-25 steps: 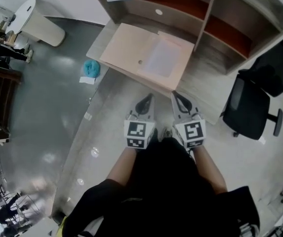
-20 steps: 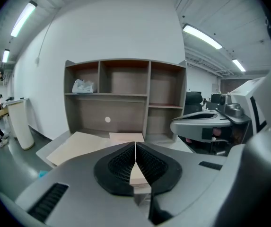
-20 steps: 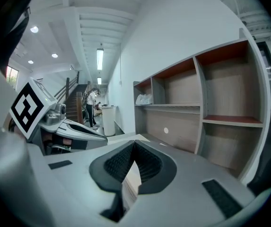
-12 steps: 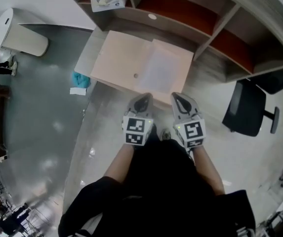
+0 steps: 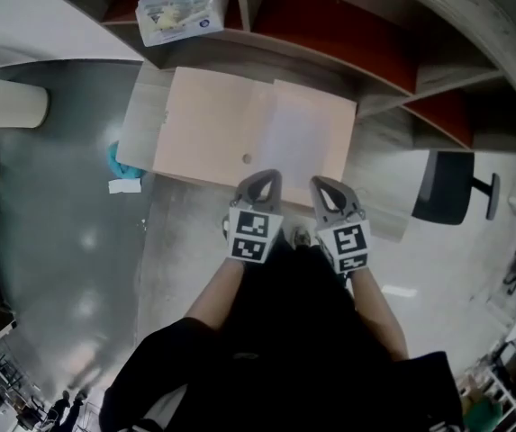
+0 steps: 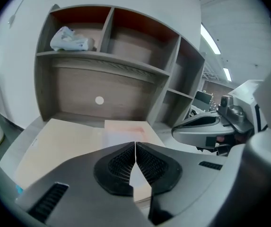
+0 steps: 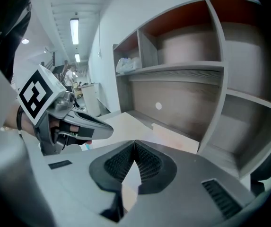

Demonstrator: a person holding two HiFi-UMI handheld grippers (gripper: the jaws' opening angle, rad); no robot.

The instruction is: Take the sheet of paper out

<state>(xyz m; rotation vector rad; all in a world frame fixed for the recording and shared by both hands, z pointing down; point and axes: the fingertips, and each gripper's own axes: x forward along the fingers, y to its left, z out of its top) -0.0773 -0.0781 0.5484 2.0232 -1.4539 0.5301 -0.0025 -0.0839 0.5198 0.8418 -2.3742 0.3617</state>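
Head view: left gripper [image 5: 259, 178] and right gripper [image 5: 324, 184] are side by side at frame centre, tips pointing up-frame, over the near edge of a pale beige board [image 5: 205, 122]. Both are clenched with the jaws meeting at the tips and nothing between them, as each gripper view confirms. The sheet of paper [image 5: 301, 135] is a lighter, slightly glossy rectangle lying flat on the right half of the board, just above the two gripper tips. Whether the tips touch it cannot be told. The board rests on a grey wood desk [image 5: 379, 147] under a shelf unit [image 5: 267, 57] with reddish-brown compartments. A tissue pack [image 5: 182, 7] sits in the upper-left compartment. An office chair [image 5: 443, 187] stands at right. A blue object [image 5: 113, 157] lies on the floor at the desk's left edge.
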